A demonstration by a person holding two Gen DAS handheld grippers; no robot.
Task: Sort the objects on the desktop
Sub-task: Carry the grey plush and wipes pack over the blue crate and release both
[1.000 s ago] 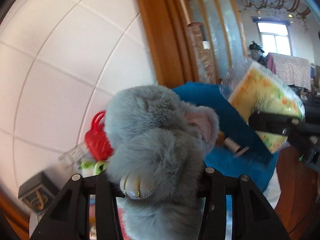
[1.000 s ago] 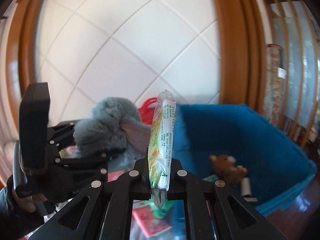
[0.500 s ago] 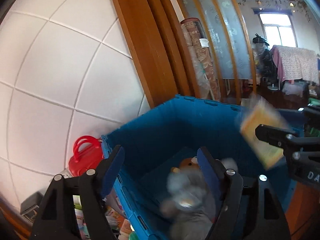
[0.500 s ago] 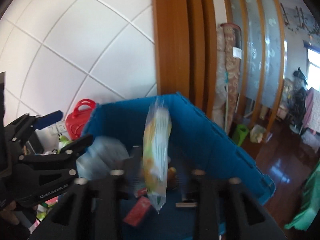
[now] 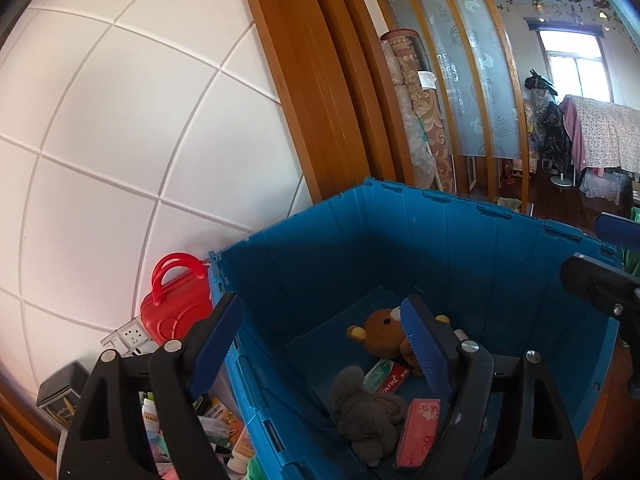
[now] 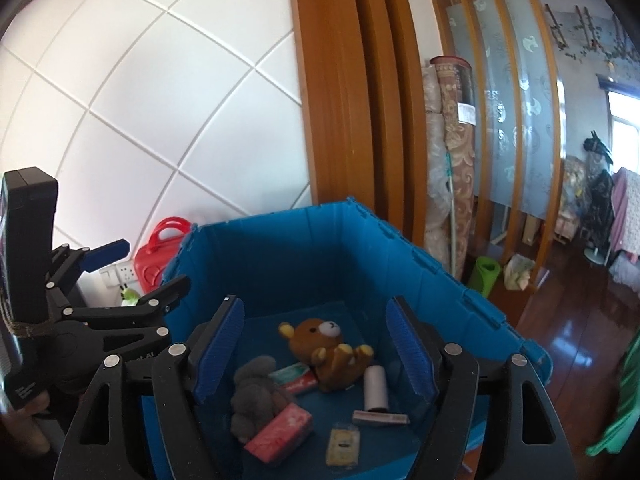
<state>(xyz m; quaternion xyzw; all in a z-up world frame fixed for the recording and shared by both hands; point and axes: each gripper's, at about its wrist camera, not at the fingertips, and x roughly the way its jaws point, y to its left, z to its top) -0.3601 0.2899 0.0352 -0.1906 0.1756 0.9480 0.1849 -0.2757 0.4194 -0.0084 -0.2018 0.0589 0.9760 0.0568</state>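
Brown bear (image 5: 384, 330) partly behind fingers (image 5: 422, 354)

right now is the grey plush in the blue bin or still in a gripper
In the bin. The grey plush lies on the floor of the blue bin beside the pink packet; both grippers hang open and empty.

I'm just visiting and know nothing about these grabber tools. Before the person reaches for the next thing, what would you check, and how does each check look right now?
1. Left gripper open, nothing in it: ok.
2. Right gripper open, nothing in it: ok.
3. Grey plush toy lies inside the blue crate, clear of the fingers: ok.
4. Yellow packet lies flat on the crate floor: ok.
5. Items left to sort, beside the crate by the red case: ok, some show at the lower left of the left view.
6. Room left in the crate: ok, bare floor shows.
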